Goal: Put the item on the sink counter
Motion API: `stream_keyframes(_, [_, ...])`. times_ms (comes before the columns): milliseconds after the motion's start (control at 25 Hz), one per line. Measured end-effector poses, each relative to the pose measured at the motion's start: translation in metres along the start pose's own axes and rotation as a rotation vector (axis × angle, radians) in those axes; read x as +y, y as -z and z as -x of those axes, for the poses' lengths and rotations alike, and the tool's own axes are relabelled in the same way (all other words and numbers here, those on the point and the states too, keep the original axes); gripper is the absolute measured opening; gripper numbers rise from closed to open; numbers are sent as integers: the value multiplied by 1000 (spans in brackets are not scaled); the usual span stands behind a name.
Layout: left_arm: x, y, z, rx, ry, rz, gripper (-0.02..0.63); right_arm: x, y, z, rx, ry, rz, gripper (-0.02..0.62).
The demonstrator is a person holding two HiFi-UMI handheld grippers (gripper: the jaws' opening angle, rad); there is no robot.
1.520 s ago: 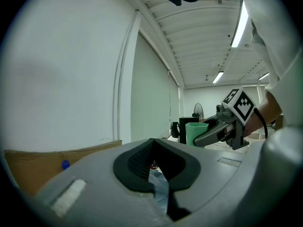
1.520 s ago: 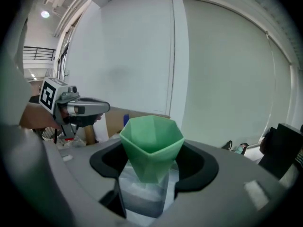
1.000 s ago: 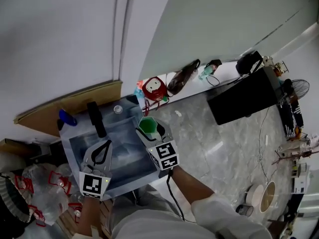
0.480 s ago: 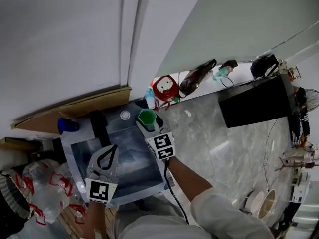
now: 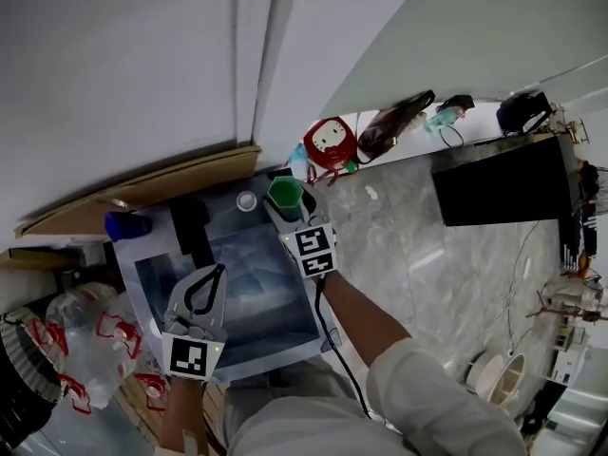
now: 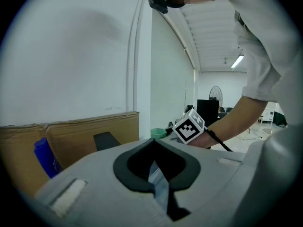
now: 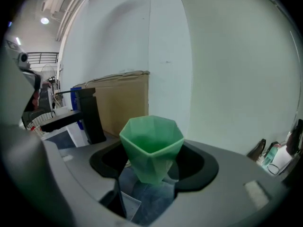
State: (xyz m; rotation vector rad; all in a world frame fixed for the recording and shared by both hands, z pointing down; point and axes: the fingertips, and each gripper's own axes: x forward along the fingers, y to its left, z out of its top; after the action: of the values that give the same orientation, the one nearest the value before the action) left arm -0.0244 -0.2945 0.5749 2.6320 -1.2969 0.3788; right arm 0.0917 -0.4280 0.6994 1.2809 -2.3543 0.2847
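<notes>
Item: a green faceted plastic cup (image 7: pixel 151 144), upright and with nothing visible inside it; in the head view it sits at centre, just above the middle of the frame.
Grip: the right gripper (image 5: pixel 288 209) is clamped on the cup's lower half, one jaw on either side, with the rim standing clear above them.
Item's place: over the upper right corner of the steel sink (image 5: pixel 133 272), at its back ledge. No view shows whether the cup's base touches the ledge.
Near neighbours: a small white round cap (image 5: pixel 247 199) lies on the ledge just left of the cup, and a black block-shaped faucet (image 5: pixel 195 224) stands further left.
Other hand: the left gripper (image 5: pixel 218 275) hangs over the basin at lower left. Its jaws meet at the tips with nothing between them.
Further out: a blue bottle (image 5: pixel 123 224) stands at the sink's far left corner. A brown cardboard sheet (image 5: pixel 142 190) leans behind the sink. A red round object (image 5: pixel 330 143) sits at upper right, past the cup.
Progress: the cup is picked up and brought to the ledge, so the carry looks nearly done.
Left to do: settle the base flat on the counter clear of the cap, open the jaws, and draw back without tipping the cup.
</notes>
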Motion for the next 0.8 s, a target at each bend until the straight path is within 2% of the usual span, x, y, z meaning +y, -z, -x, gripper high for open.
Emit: stream_keyframes(800, [2,16,-8,24,2,34,2,4,18,-21,13,-13,10,302])
